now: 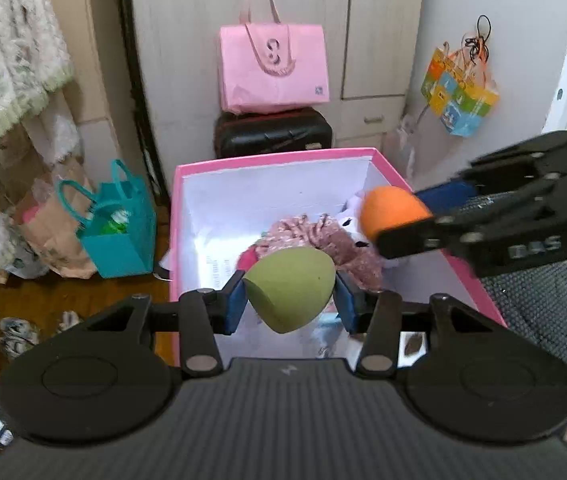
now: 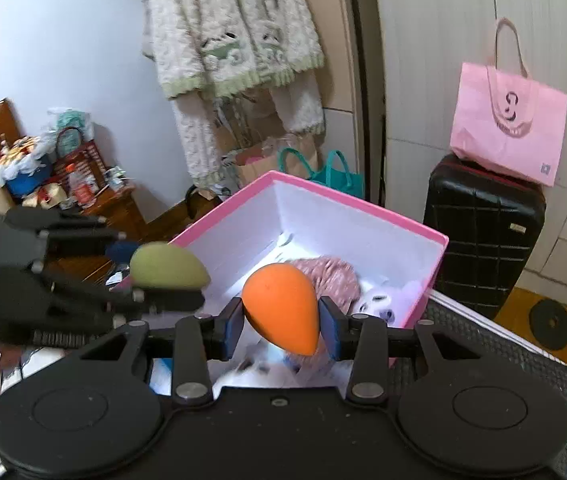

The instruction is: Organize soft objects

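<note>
My left gripper (image 1: 289, 300) is shut on a green egg-shaped sponge (image 1: 287, 290) and holds it over the near end of an open pink box (image 1: 275, 158). My right gripper (image 2: 280, 322) is shut on an orange egg-shaped sponge (image 2: 281, 308), held over the same box (image 2: 363, 204). In the left wrist view the orange sponge (image 1: 391, 210) hangs above the box's right wall. In the right wrist view the green sponge (image 2: 167, 266) sits at the box's left wall. Inside the box lie a pink fuzzy cloth (image 1: 323, 240) and a white plush toy (image 2: 379, 304).
A black suitcase (image 1: 273, 132) with a pink tote bag (image 1: 273, 68) on it stands behind the box by the cabinets. A teal bag (image 1: 119, 224) and paper bags sit on the wooden floor at left. A grey textured mat (image 2: 483, 344) lies beside the box.
</note>
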